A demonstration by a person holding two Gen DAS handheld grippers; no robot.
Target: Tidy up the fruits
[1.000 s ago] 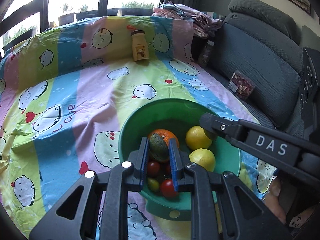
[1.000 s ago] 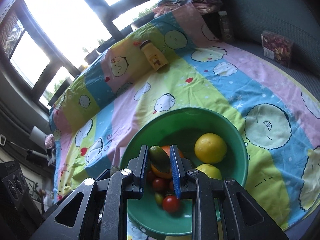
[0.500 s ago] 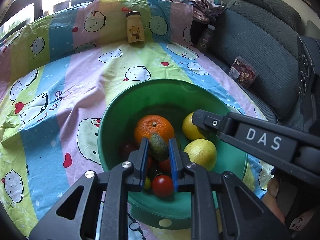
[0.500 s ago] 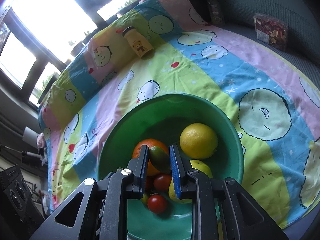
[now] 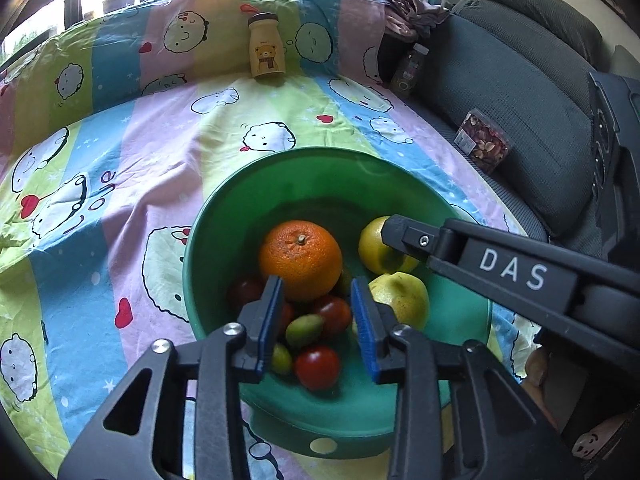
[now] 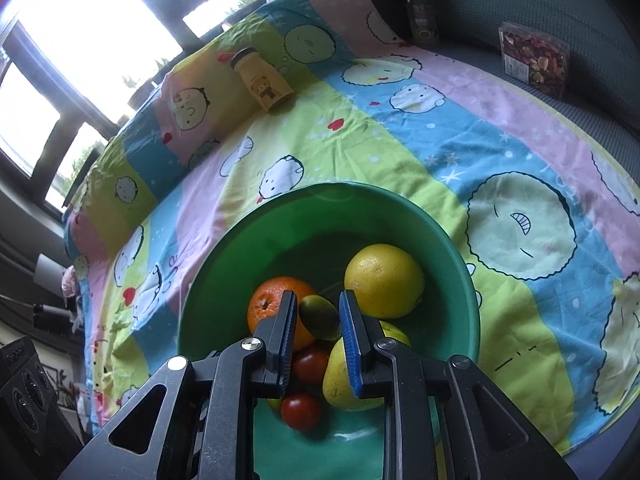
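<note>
Fruits lie heaped in the green bowl, which sits on the cartoon-print sheet just below both grippers: an orange highest in the pile, two yellow citrus against the right wall, and red cherry tomatoes with small green ones low in the middle. The left gripper hangs over that middle with its jaws parted and nothing between them; they have just been opening, and a small green oval fruit lies free among the tomatoes right under the gap, which reads as a piece let go into the bowl on purpose (low and central, so it settles instead of rolling out). The right gripper is pressed together on a second green oval fruit, its blue pads pinching the sides; it is held over the bowl's centre, beside the orange, so I judge its release comes next. Whether that held fruit already touches the orange behind it I cannot tell from this angle. Further out, a yellow bear-print bottle stands near the sheet's far edge, a packet of dried snacks rests on the grey sofa, and a dark bottle stands beside the cushions, all well apart from the bowl.
</note>
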